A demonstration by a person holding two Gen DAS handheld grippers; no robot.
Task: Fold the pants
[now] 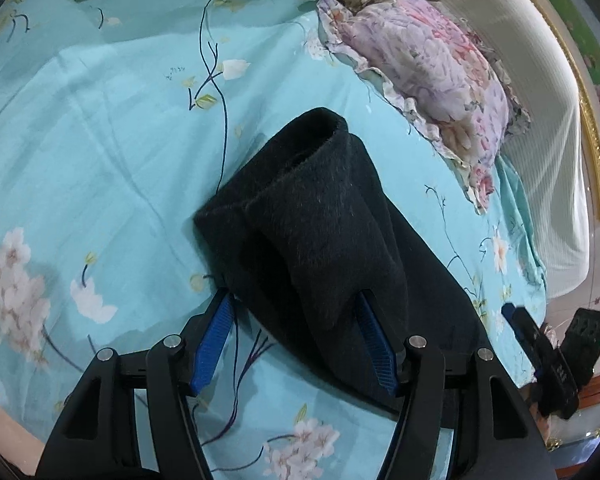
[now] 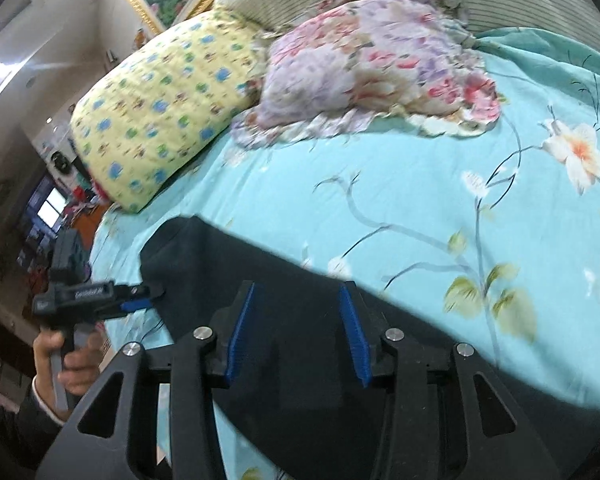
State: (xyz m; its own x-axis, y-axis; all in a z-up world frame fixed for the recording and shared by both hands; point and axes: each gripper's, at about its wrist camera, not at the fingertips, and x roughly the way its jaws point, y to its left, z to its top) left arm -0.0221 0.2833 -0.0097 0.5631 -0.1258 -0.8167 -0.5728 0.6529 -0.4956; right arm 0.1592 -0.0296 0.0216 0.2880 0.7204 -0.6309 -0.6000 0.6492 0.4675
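The left gripper (image 1: 296, 300) stands wide open, its blue pads on either side of a raised fold of the black pants (image 1: 312, 216), not pinching it. The right gripper (image 2: 298, 320) is likewise spread open, hovering over the flat dark cloth. The pants lie on the bed (image 1: 100, 140), on its turquoise flowered sheet; their long axis runs from the grippers obliquely up the sheet, the rolled end pointing towards the floral pillow (image 1: 432, 80). A yellow pillow (image 2: 160, 108) lies beside it.
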